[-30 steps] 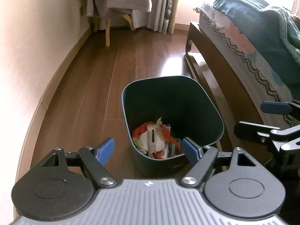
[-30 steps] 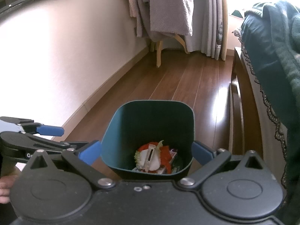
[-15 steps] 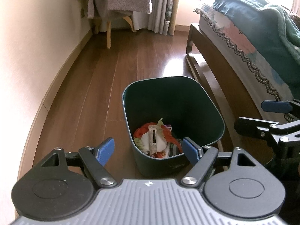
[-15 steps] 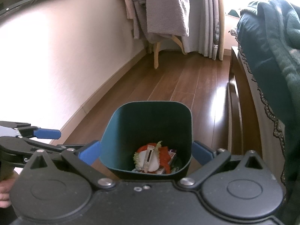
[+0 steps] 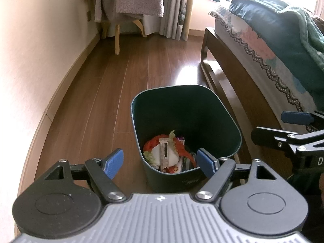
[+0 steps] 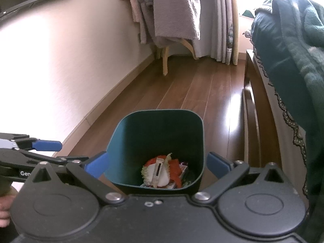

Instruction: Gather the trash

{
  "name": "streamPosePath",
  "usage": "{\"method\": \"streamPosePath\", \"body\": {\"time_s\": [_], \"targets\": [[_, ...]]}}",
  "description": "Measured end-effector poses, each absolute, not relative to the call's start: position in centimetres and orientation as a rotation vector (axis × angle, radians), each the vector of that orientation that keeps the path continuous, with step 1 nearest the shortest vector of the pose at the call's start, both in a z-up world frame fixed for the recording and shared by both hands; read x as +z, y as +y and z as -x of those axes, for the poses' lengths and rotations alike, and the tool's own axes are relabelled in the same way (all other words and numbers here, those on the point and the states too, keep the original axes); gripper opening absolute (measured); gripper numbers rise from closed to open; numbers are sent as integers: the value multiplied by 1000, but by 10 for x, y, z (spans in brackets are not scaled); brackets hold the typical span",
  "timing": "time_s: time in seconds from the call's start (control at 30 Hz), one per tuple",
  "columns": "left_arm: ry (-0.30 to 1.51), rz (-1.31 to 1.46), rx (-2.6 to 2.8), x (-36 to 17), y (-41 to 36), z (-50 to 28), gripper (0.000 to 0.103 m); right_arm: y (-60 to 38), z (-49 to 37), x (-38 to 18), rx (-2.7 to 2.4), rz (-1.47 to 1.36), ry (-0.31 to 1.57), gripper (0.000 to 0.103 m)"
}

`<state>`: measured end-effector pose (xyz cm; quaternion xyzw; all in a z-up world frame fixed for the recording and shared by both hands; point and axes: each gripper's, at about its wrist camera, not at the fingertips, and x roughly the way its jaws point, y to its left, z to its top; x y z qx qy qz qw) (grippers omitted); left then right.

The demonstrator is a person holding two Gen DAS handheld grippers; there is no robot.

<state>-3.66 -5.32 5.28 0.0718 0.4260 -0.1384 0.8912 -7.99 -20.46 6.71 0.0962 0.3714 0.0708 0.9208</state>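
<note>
Two grippers are hovering side by side above a dark green bin (image 5: 185,109) that is standing on the wooden floor (image 5: 129,77) just beside a bed frame (image 5: 226,81). The left gripper (image 5: 161,161) is holding its blue-padded fingers (image 5: 112,163) spread wide and is gripping nothing; the near rim of the bin is showing between them. The right gripper (image 6: 159,165) is likewise gaping wide and empty, its tips sitting to either side of the bin. Trash (image 6: 164,172) is lying at the bottom of the bin: a white crumpled piece with a pale strip across it, red scraps, a bit of green leaf and some printed wrappers. Grey towels (image 6: 174,10) are hanging over a wooden rack near the far wall, and a dark green blanket (image 5: 283,32) is lying heaped on the bed.
</note>
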Motion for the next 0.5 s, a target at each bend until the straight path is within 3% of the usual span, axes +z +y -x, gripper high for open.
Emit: {"method": "streamPosePath", "body": {"time_s": [0.5], "targets": [[806,-130,-310,66,-50,43,79,-203,81,65,119,-197,730,103]]}}
